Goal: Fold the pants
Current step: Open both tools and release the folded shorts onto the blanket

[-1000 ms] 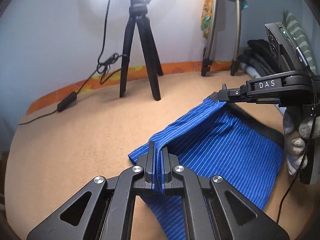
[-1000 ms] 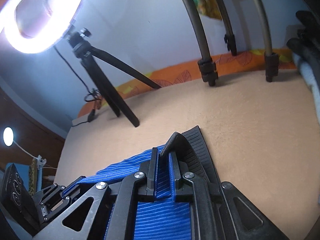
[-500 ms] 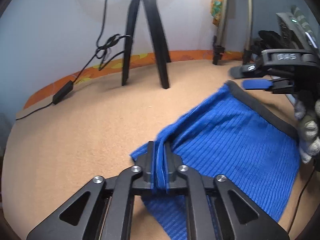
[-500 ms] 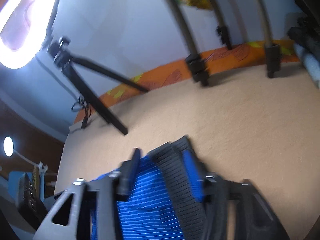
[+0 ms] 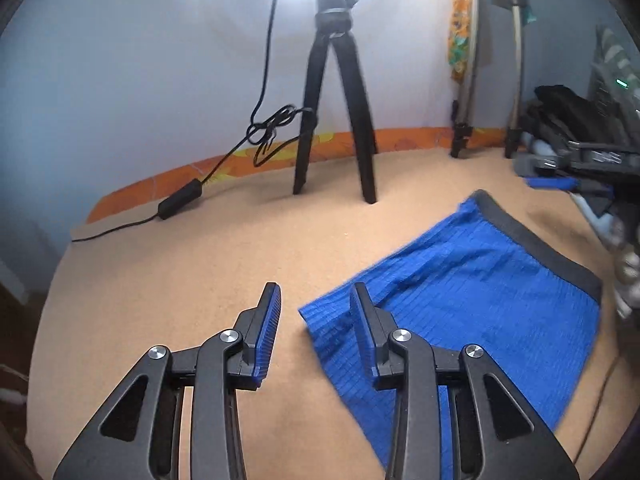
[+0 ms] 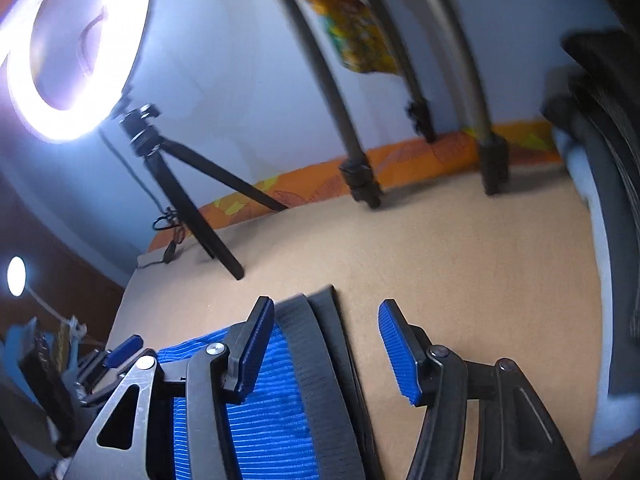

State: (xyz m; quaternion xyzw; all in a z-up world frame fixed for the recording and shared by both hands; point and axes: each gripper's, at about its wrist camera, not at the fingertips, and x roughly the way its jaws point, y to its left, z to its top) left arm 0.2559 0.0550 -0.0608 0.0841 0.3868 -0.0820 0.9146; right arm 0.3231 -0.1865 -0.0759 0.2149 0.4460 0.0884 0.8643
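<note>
Blue striped pants (image 5: 472,300) with a dark grey waistband (image 5: 536,240) lie flat and folded on the tan surface. My left gripper (image 5: 314,300) is open and empty; its right finger hangs over the near left corner of the pants. My right gripper (image 6: 326,312) is open and empty above the waistband (image 6: 320,360) end of the pants (image 6: 264,420). The right gripper also shows at the right edge of the left wrist view (image 5: 560,178), blurred.
A black tripod (image 5: 336,120) with a ring light (image 6: 60,52) stands at the back, its cable and inline switch (image 5: 180,200) trailing left. Grey stand legs (image 6: 360,176) stand at the back right. Dark folded clothes (image 5: 560,112) lie at the far right.
Both grippers held the pants lifted a second ago. The right opened first, then the left. The pants now lie flat and both grippers have drawn back a little.
</note>
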